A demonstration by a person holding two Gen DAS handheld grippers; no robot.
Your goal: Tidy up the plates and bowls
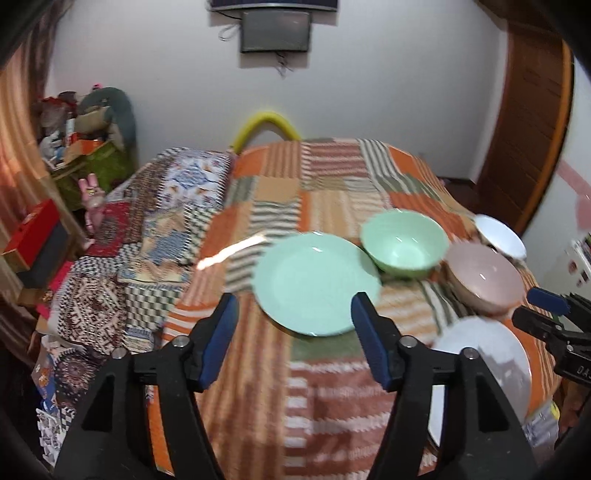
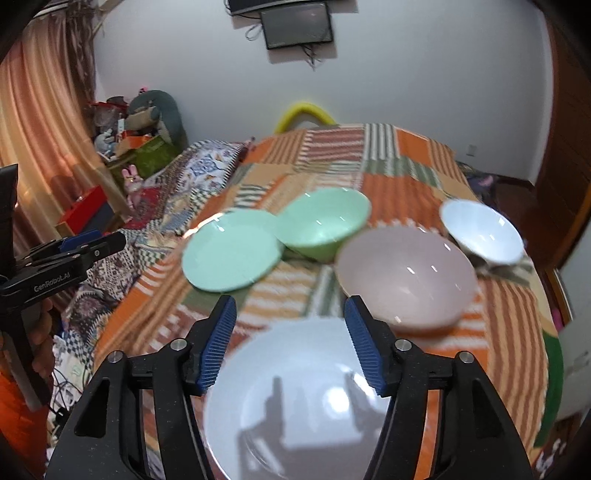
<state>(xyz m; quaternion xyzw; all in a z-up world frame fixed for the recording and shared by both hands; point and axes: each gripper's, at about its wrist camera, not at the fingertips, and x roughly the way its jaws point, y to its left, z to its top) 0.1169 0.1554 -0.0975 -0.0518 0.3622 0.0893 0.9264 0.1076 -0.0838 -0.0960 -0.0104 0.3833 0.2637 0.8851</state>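
Item one: a bed covered by a patchwork blanket (image 1: 325,398) in orange, brown and green stripes, serving as the work surface.

Item two: a green plate (image 1: 314,282), lying flat near the blanket's middle. Touching its far right edge sat a green bowl (image 1: 404,242), upright.

Item three: a pink bowl (image 2: 404,275), upright, just right of the green bowl. Beyond it, near the bed's right edge, stood a white bowl (image 2: 484,230), also upright.

Item four: a white plate (image 2: 295,402), nearest the holder, lying flat just in front of the pink bowl.

Item five: the left gripper (image 1: 293,314), jaws spread wide, empty, hanging over the blanket with the green plate showing between its blue pads (image 1: 218,339).

Item six: the right gripper (image 2: 290,315), likewise released and holding nothing, poised above the white plate's far rim; its shadow fell across the plate.

Sundries: a dark screen (image 1: 275,31) mounted on the white wall; a yellow curved tube (image 1: 264,125) behind the bed; a heap of soft toys and boxes (image 1: 85,125) in the left corner beside striped curtains (image 2: 40,122).
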